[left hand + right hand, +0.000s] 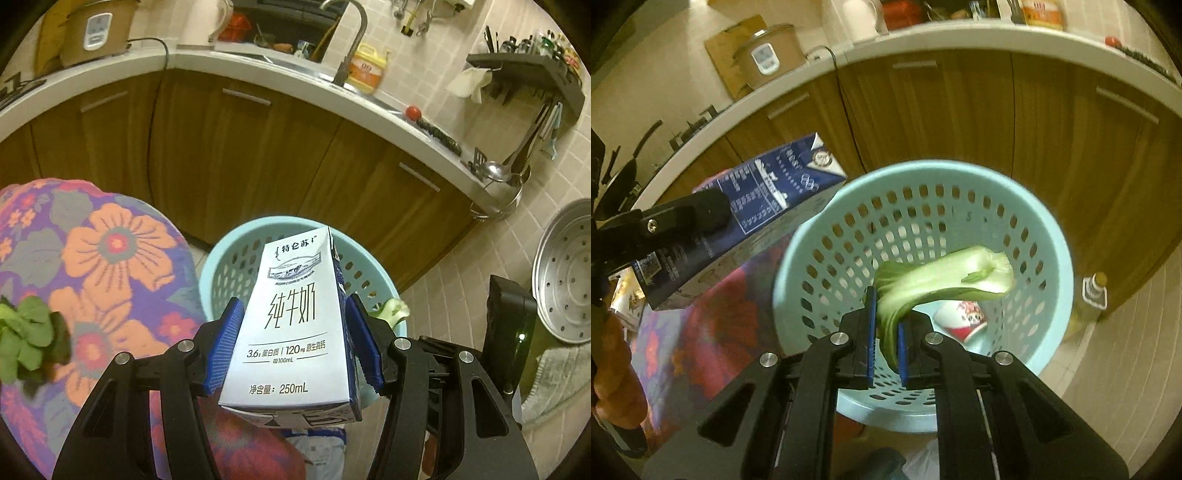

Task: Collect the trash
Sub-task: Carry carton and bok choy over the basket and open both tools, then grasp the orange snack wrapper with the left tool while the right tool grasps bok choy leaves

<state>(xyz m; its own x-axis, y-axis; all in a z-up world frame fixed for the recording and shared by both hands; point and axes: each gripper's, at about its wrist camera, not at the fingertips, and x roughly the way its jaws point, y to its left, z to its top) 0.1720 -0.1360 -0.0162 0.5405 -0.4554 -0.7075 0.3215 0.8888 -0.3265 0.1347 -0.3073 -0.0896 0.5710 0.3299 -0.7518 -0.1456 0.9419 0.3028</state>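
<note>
So the milk carton (295, 325) is pinched in the left claw (295, 343), the blue ribbed pads squeezing its two narrow sides about midway up, and it hangs tilted over the near rim of the basket (221, 251). It's a small waxy cardboard box, probably empty and so very light, stiff enough at the edges but the flat faces would cave if you squeeze hard, so the side grip near the middle looks right to me. The coating seems slick, so the ridged pads help. The right claw (886, 350) is closed narrow on a bok choy (942, 280) piece, holding it by the leafy green end while the thick pale stem sticks out over the basket mouth. That one is soft and floppy at the leaves, crisp and a bit heavier at the stem, likely damp, so I'd guess it could slip or tear if it swings around. The basket is round pale blue plastic with slotted holes all over the walls, and a red and white paper cup (962, 319) already lies on its bottom. Beside the basket there's a floral cloth (110, 258) in orange and purple, behind it wooden cabinets (240, 147) under a pale curved desk (258, 66), and the floor is tiled.
</note>
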